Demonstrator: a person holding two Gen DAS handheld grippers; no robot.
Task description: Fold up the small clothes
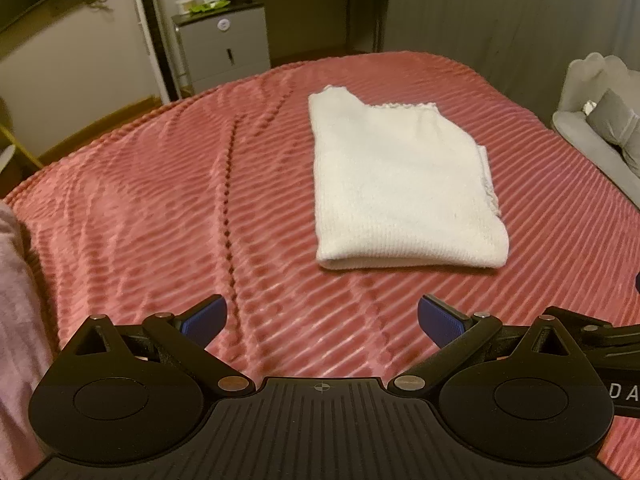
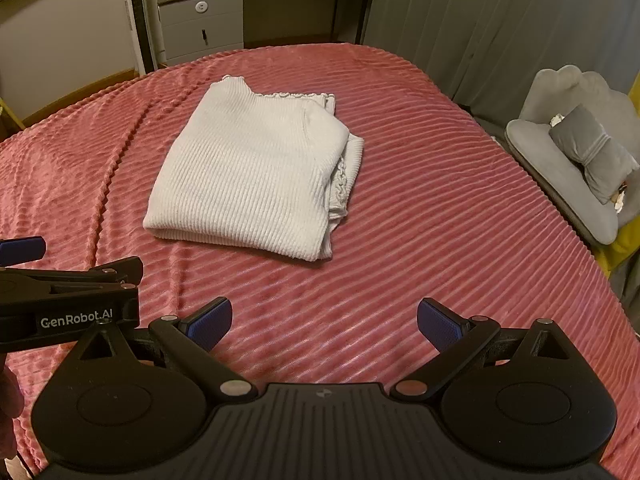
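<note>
A white ribbed knit garment (image 1: pixel 400 184) lies folded into a compact rectangle on the pink ribbed bedspread (image 1: pixel 168 208). It also shows in the right wrist view (image 2: pixel 252 168), with layered edges at its right side. My left gripper (image 1: pixel 322 320) is open and empty, held above the bedspread short of the garment's near fold. My right gripper (image 2: pixel 324 322) is open and empty, also short of the garment. The left gripper's body shows at the left edge of the right wrist view (image 2: pixel 68 300).
A grey nightstand (image 1: pixel 222 46) stands beyond the bed's far edge. A grey chair with a cushion (image 2: pixel 576 152) sits to the right of the bed. Pink cloth (image 1: pixel 16 320) shows at the left edge.
</note>
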